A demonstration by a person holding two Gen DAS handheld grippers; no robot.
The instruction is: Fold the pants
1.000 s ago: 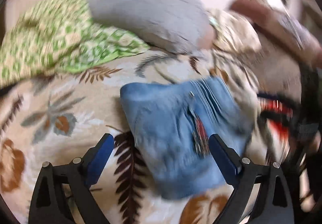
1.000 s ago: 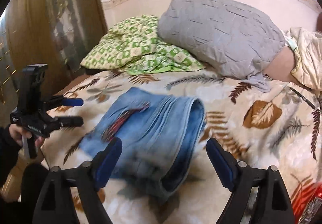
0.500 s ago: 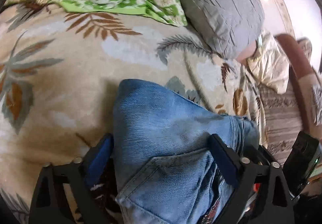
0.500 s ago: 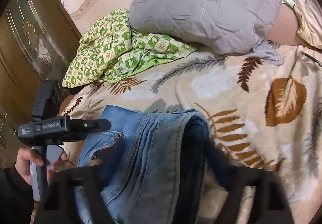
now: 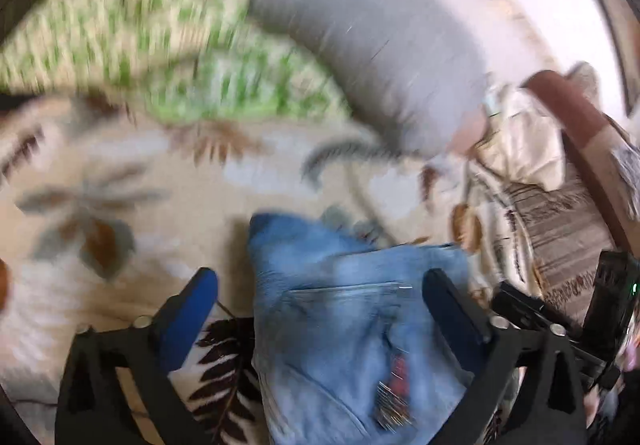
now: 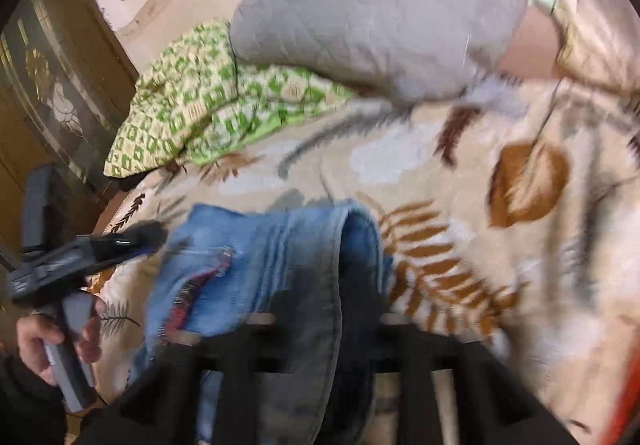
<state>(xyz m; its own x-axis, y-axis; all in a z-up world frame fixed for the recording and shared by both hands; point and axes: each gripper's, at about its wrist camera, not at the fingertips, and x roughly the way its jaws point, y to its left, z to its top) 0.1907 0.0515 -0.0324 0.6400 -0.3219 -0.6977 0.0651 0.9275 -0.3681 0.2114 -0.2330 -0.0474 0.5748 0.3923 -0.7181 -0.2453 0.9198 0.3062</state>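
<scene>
Pants (image 5: 352, 325) lie folded, long axis running away toward the pillows (image 5: 372, 29).

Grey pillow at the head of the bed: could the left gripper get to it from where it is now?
Probably yes. The left gripper, its jaws opening, straddles the folded jeans; beyond them only bare leaf-print blanket lies before the grey pillow, with the green patterned cloth off to one side.

Left wrist view is aimed steeply down from close above the folded jeans (image 5: 352, 325) on the leaf-print blanket (image 5: 120, 285); right wrist view is angled likewise from the opposite side; jeans, grey pillow (image 6: 376, 13) and green cloth (image 6: 200, 101) are shared; both blurred.
</scene>
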